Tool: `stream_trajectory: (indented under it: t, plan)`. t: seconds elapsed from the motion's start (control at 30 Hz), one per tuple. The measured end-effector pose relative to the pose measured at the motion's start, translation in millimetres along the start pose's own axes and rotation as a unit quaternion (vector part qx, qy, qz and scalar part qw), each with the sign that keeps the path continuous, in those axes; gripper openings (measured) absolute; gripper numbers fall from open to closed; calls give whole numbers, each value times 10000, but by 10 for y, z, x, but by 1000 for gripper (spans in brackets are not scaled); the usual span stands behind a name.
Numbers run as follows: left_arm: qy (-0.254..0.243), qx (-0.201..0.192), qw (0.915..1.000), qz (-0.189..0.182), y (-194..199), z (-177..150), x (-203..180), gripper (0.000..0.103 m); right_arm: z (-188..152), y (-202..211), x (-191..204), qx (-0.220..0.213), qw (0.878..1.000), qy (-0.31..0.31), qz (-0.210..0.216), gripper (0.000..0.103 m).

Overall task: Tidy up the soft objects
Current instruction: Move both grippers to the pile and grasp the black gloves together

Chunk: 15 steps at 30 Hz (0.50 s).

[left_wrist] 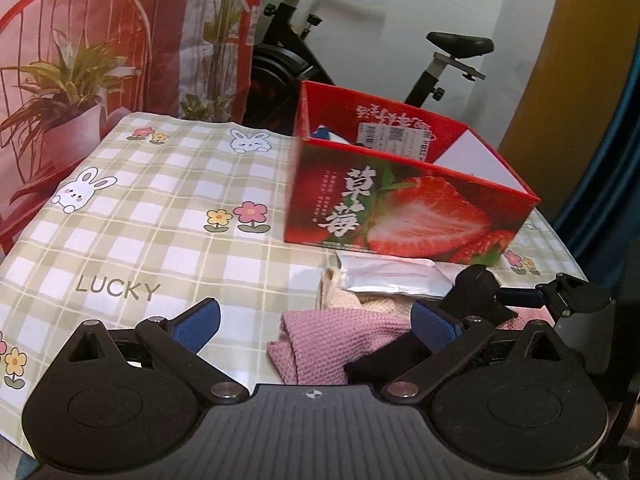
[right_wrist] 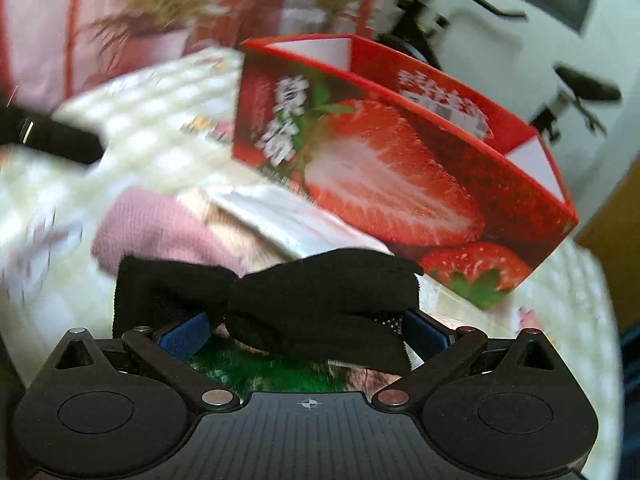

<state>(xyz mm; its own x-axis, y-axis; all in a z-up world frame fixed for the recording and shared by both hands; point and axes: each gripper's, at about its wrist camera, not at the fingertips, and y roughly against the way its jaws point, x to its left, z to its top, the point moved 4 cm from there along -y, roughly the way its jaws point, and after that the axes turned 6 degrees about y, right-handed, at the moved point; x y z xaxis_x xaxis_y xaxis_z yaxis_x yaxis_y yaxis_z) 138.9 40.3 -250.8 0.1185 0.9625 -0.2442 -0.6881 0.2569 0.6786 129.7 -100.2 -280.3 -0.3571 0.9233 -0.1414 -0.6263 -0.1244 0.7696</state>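
Observation:
A red strawberry box [left_wrist: 400, 204] stands open on the checked tablecloth [left_wrist: 140, 216]; it also shows in the right wrist view [right_wrist: 400, 152]. In front of it lies a pile: a pink knit cloth [left_wrist: 320, 340], a cream cloth [left_wrist: 344, 300] and a silver pouch [left_wrist: 392, 276]. My left gripper [left_wrist: 320, 324] is open and empty, its jaws wide apart over the pink cloth. My right gripper [right_wrist: 304, 332] has its jaws wide apart with a black knit glove [right_wrist: 280, 304] draped between them, above the pile. The right wrist view is blurred.
An exercise bike [left_wrist: 304, 40] stands behind the table. A red wire chair [left_wrist: 80, 20] and potted plants [left_wrist: 68, 92] are at the back left. A yellow wall panel [left_wrist: 580, 80] is at the right. The right gripper's fingers [left_wrist: 476, 284] show in the left wrist view.

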Motion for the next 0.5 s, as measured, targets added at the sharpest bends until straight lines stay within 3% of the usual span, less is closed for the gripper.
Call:
stream_trajectory:
  t: [0.07, 0.23, 0.3, 0.5]
  plan:
    - [30, 33, 10000, -46, -28, -13, 12, 93, 32, -48, -62, -55, 9993, -372, 91, 102]
    - [146, 512, 9974, -479, -187, -140, -48, 60, -35, -80, -95, -194, 9974, -666, 205, 101]
    - [276, 724, 9948, -658, -271, -182, -78, 54, -89, -71, -139, -235, 9956, -854, 309, 99]
    - [368, 1062, 9899, -860, -505, -278, -184, 49, -116, -60, -140, -325, 9944, -911, 426, 97]
